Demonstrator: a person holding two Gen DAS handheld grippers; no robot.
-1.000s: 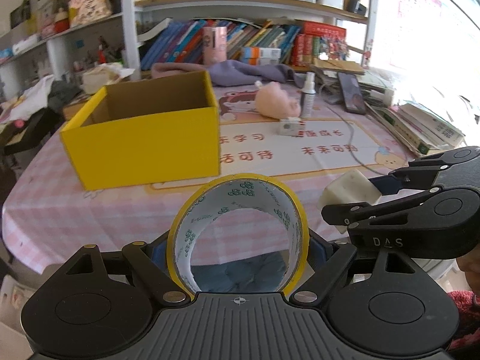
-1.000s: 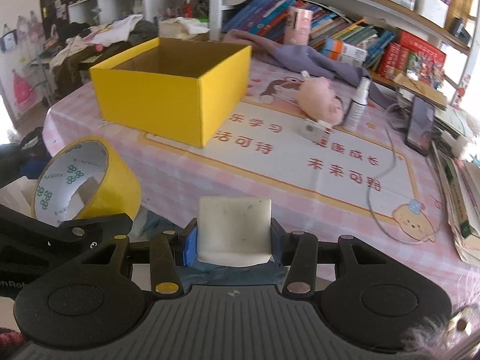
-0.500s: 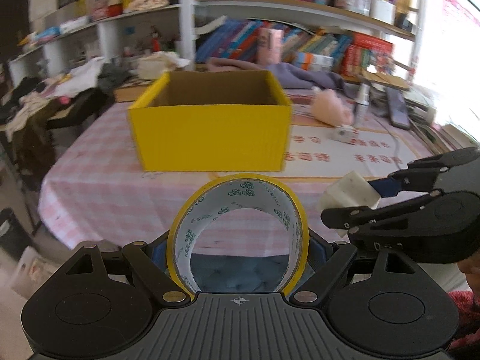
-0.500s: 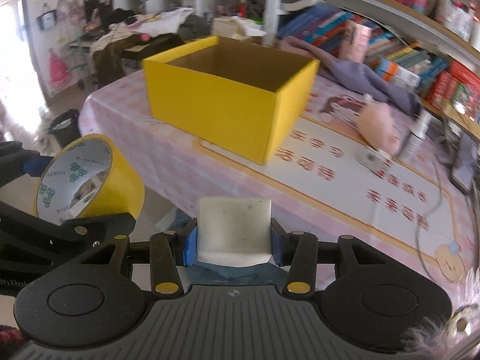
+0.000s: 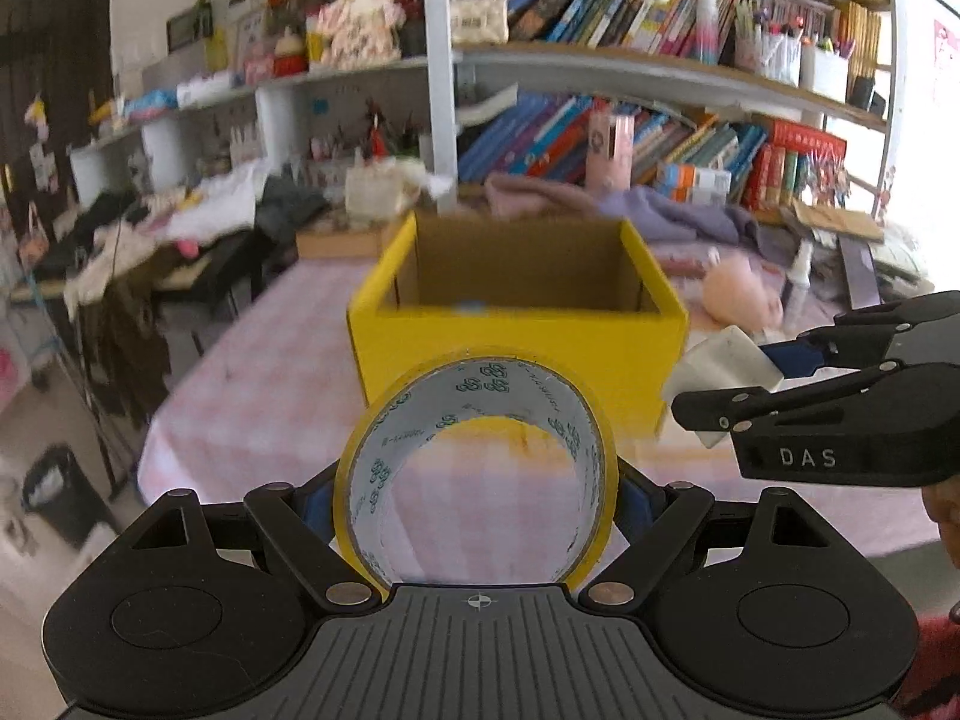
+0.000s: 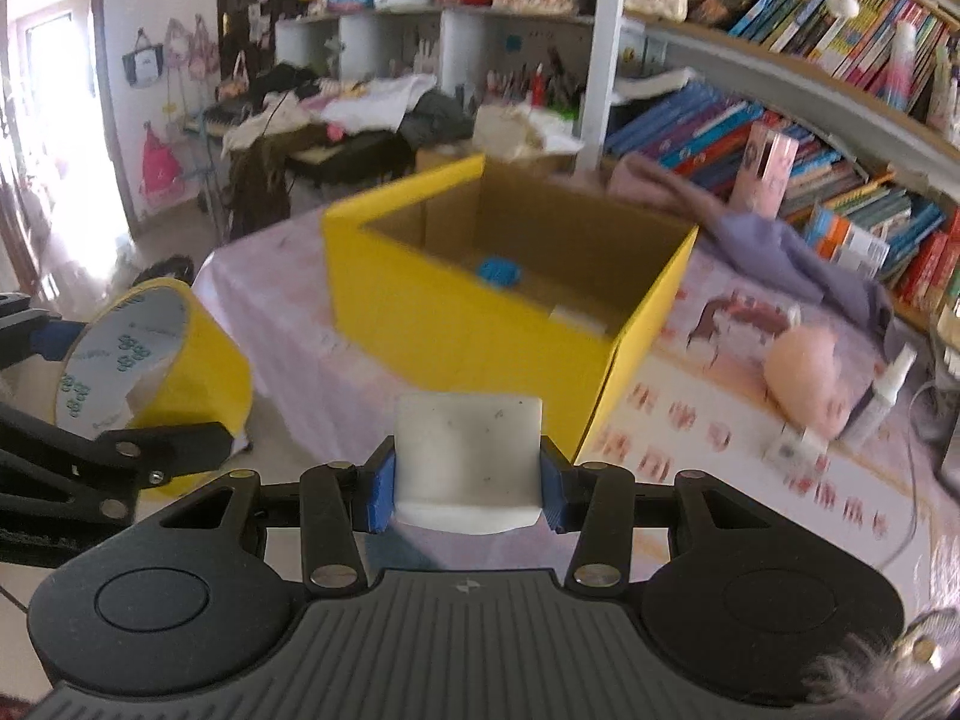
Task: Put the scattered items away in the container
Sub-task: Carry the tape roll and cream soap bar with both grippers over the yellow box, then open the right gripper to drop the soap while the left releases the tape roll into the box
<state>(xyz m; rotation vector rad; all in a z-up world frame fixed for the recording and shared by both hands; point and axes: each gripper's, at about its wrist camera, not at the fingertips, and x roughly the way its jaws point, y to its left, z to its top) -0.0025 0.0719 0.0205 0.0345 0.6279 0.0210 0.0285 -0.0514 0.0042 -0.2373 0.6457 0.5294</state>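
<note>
two grips loaded before yellow box [image 5: 519, 354] on bench [image 5: 252, 396].
pink doll head [image 6: 807, 381], spray bottle [image 6: 882, 396] right of box; tape roll [image 5: 477, 468] clamped in left gripper [image 5: 477, 483] jaws, white block [image 6: 468, 459] pinched in right gripper [image 6: 468, 480] jaws.

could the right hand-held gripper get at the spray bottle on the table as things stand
Probably not yet: the right hand-held gripper is shut on a white block, so its jaws are occupied. The spray bottle itself stands unobstructed beside the pink toy head.
</note>
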